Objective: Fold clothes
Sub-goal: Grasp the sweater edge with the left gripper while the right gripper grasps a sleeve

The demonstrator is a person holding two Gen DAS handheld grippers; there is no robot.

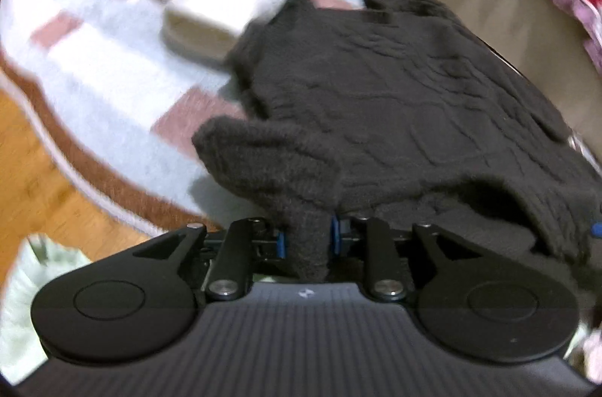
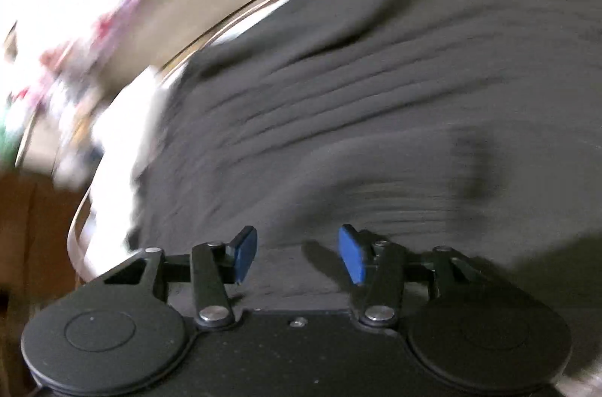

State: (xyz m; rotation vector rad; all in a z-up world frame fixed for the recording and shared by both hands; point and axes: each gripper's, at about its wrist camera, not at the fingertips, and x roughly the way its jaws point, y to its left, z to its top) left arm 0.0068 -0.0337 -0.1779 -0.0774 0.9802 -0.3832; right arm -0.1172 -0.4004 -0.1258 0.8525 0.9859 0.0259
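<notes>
— What is the left gripper (image 1: 306, 239) showing?
— Black linkage arms, silver screws, two round discs behind the jaws, a ribbed grey body with a small white mark.
— And the right gripper (image 2: 297, 254)?
— It is showing the same black arms and discs, with blue pads (image 2: 351, 256).

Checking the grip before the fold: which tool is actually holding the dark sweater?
The left tool, shut on a bunched corner of the dark sweater. The right tool is open over it, holding nothing.
</notes>
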